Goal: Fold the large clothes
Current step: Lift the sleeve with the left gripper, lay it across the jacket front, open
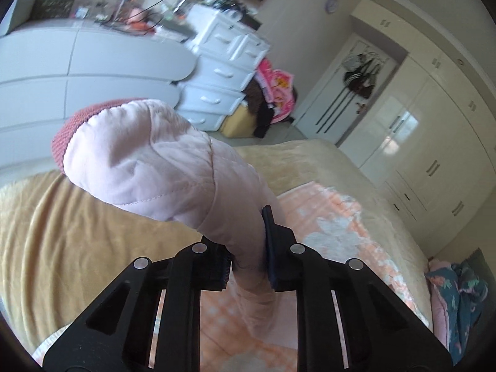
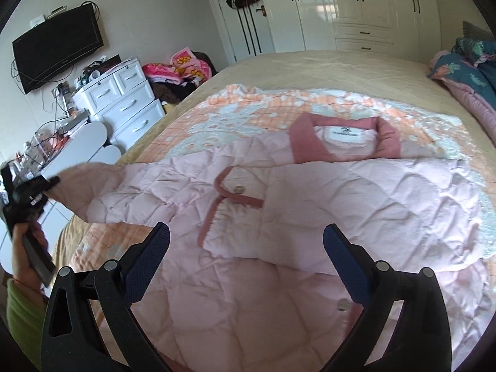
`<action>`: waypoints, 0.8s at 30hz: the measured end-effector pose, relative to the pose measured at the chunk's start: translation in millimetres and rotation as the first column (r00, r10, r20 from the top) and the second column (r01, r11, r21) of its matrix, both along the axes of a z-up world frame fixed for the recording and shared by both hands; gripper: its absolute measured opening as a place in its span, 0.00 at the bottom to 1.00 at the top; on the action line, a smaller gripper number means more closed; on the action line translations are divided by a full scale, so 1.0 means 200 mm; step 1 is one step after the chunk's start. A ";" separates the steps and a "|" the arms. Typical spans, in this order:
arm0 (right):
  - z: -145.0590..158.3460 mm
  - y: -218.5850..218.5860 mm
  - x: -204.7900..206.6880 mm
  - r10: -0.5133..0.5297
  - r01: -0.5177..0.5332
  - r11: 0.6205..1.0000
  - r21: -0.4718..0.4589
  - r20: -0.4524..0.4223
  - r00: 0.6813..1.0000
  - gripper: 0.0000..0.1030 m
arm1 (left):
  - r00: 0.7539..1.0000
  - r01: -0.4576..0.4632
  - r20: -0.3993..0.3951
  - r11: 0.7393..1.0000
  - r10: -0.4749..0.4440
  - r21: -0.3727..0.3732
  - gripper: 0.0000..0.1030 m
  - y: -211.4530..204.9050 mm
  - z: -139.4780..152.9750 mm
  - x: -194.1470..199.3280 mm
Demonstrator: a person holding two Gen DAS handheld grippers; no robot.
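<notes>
Two claws work over a pink quilted jacket [image 2: 310, 192] spread on a bed [image 2: 310, 62]; the jacket lies front-up on an orange-and-white checked blanket [image 2: 248, 102], its darker pink collar [image 2: 387, 136] toward the far side of the bed. The left claw [image 1: 246, 257] is clenched on the jacket's sleeve [image 1: 161, 167], the fabric pinched between its two black fingers [image 1: 279, 248]; the sleeve rises clear of the bed and stands up past the fingertips, its ribbed darker pink cuff [image 1: 71, 130] at the top. In the right wrist view the same left claw [image 2: 37, 186] shows at the left edge beside the bed, blurred, with the sleeve stretched from it back to the jacket's body; a hand [image 2: 28, 248] grips its handle below, and a yellow-green sleeve of the person [image 2: 21, 316] sits lower still. The right claw [image 2: 246, 248] hangs over the jacket's near part, tilted down toward it; it is released, its blue-padded fingers [image 2: 344, 263] spread wide with nothing between them and no fabric touched. A white label [image 2: 347, 133] is sewn inside the collar; it carries a small dark emblem and a line of print, too small to read. A round snap button [image 2: 238, 189] sits on the pink-edged flap [image 2: 241, 183] on the jacket's front; no other writing can be read on it.
</notes>
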State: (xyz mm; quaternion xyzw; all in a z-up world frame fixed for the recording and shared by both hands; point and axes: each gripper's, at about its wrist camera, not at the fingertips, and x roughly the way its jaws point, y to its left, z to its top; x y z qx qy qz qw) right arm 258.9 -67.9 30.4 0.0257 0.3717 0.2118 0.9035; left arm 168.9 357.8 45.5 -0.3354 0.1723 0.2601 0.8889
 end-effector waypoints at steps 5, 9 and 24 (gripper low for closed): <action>0.06 -0.11 -0.09 -0.028 0.028 0.999 0.018 0.015 1.000 0.96 | 0.996 0.078 0.025 0.995 -0.080 0.069 0.08 -0.20 0.20 0.05; 0.09 -0.19 -0.16 -0.043 0.042 0.998 0.036 0.024 0.999 0.96 | 0.992 0.119 0.035 0.986 -0.124 0.115 0.08 -0.33 0.33 0.06; 0.20 -0.45 -0.34 -0.105 0.099 0.988 0.120 0.043 0.994 0.96 | 0.956 0.278 0.019 0.928 -0.292 0.249 0.08 -0.81 0.61 0.11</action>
